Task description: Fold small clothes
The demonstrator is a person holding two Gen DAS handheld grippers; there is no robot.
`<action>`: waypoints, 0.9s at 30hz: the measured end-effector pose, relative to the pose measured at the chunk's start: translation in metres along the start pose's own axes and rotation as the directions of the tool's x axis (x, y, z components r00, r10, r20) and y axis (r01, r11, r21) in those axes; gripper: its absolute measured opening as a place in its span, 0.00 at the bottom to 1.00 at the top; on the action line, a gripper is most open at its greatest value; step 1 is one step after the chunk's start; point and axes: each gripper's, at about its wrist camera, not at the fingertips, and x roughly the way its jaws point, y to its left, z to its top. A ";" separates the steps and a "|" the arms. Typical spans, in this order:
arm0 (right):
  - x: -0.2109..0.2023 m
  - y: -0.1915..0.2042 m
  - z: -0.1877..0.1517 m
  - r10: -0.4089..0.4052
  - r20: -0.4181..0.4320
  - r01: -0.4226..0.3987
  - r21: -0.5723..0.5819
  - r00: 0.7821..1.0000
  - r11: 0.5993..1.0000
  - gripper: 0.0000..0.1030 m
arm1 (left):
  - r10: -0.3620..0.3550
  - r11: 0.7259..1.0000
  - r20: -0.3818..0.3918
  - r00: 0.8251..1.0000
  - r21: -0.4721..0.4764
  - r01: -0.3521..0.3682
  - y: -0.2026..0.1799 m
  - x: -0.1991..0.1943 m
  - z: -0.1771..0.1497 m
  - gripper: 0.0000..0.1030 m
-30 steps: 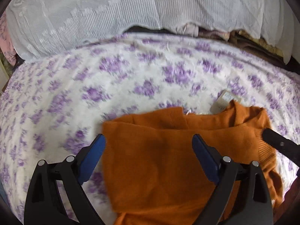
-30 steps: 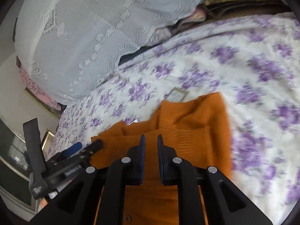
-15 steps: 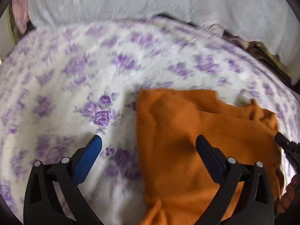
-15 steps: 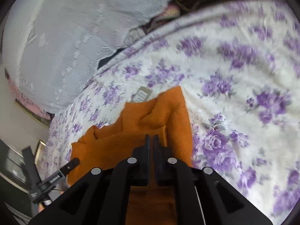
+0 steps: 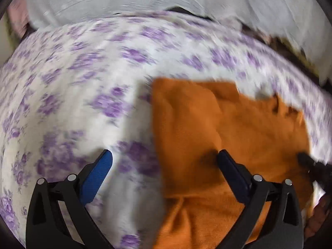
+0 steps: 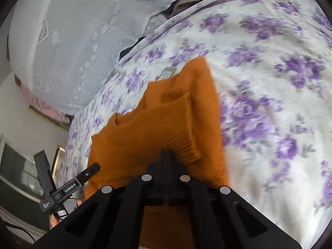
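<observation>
step: mid-fold, orange sweater (image 5: 207, 137) | left gripper (image 5: 164, 166) spread wide (empty) | right gripper (image 6: 166, 152) clenched, fabric grip unclear | next: grasp near-left edge

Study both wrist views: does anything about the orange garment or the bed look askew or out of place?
The orange sweater lies unevenly folded on the floral bedsheet: its ribbed cuff sits skewed across the layers, edges don't line up, and a tag pokes out at the far end. No damage is visible.

The left gripper (image 6: 91, 171) bears white lettering reading "GenRobot.AI".
</observation>
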 end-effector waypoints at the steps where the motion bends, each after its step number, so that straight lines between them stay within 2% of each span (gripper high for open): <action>1: -0.001 0.005 0.003 -0.008 0.022 0.008 -0.015 1.000 1.000 0.07 | -0.019 1.000 0.014 1.000 -0.020 0.019 0.004 -0.003 0.007 0.95; 4: 0.009 0.030 0.016 0.010 0.021 -0.008 -0.092 1.000 0.996 0.07 | -0.042 0.999 0.015 0.999 0.013 0.042 -0.009 0.001 0.029 0.95; 5: 0.019 0.036 0.020 0.015 0.012 -0.014 -0.100 1.000 0.995 0.11 | -0.040 0.999 0.008 0.999 0.031 0.039 -0.014 0.006 0.034 0.95; 6: 0.029 0.038 0.025 0.012 0.006 -0.011 -0.101 1.000 0.995 0.15 | -0.027 0.998 -0.003 1.000 0.050 0.027 -0.020 0.012 0.037 0.95; 8: 0.045 0.034 0.029 -0.023 -0.001 0.023 -0.085 1.000 0.996 0.15 | 0.039 0.996 -0.042 0.998 0.077 -0.036 -0.027 0.033 0.039 0.95; 9: 0.050 0.027 0.029 -0.034 -0.005 0.034 -0.068 0.999 0.997 0.13 | 0.059 0.995 -0.064 0.996 0.080 -0.054 -0.026 0.044 0.038 0.96; 10: 0.050 0.018 0.029 -0.022 -0.007 0.022 -0.049 1.000 0.999 0.09 | 0.040 0.997 -0.075 0.996 0.064 -0.035 -0.021 0.051 0.035 0.96; 11: 0.048 0.009 0.030 -0.007 -0.009 0.007 -0.024 1.000 1.000 0.01 | 0.012 0.999 -0.057 0.998 0.041 -0.010 -0.016 0.050 0.033 0.96; 13: 0.037 -0.001 0.034 -0.020 0.015 0.020 0.008 1.000 1.000 0.00 | 0.009 1.000 -0.054 0.999 0.031 -0.007 -0.009 0.043 0.031 0.96; 14: 0.025 -0.005 0.034 -0.054 0.046 0.053 0.022 0.997 0.998 0.01 | 0.011 1.000 -0.051 0.999 0.022 -0.010 -0.006 0.039 0.030 0.96; 16: 0.013 -0.004 0.030 -0.054 0.058 0.053 0.022 0.997 0.998 0.05 | 0.000 1.000 -0.024 1.000 0.012 0.000 -0.003 0.021 0.020 0.95; 18: 0.000 0.003 0.018 -0.020 0.062 0.020 -0.006 0.998 1.000 0.16 | -0.032 0.999 -0.018 0.999 0.039 0.033 -0.007 0.006 0.008 0.95; 20: -0.004 0.015 0.005 0.024 0.040 -0.022 -0.048 0.999 0.999 0.23 | -0.075 0.992 -0.034 0.997 0.097 0.078 -0.019 0.000 -0.003 0.95; 21: -0.001 0.021 -0.001 0.036 0.016 -0.034 -0.076 0.999 0.997 0.26 | -0.076 0.989 -0.038 0.996 0.122 0.081 -0.024 -0.001 -0.007 0.95; 23: 0.010 0.025 -0.008 0.000 -0.026 -0.003 -0.110 1.000 0.994 0.28 | -0.005 0.985 -0.041 0.999 0.171 0.012 -0.032 0.008 -0.020 0.96; 24: 0.013 0.020 -0.009 -0.008 -0.031 0.005 -0.099 0.999 0.995 0.21 | -0.018 0.987 -0.051 0.999 0.160 0.026 -0.030 0.011 -0.021 0.96; 25: 0.014 0.012 -0.009 -0.004 -0.028 0.002 -0.074 1.000 0.997 0.13 | -0.059 0.991 -0.071 0.996 0.112 0.067 -0.021 0.012 -0.019 0.96; 26: 0.011 0.002 -0.007 -0.017 -0.028 0.016 -0.035 0.999 0.999 0.00 | -0.076 0.993 -0.084 0.994 0.087 0.083 -0.015 0.011 -0.018 0.96; 27: 0.005 -0.005 -0.006 -0.010 -0.021 0.010 -0.003 1.000 1.000 0.00 | -0.096 0.993 -0.087 0.992 0.055 0.101 -0.006 0.004 -0.020 0.96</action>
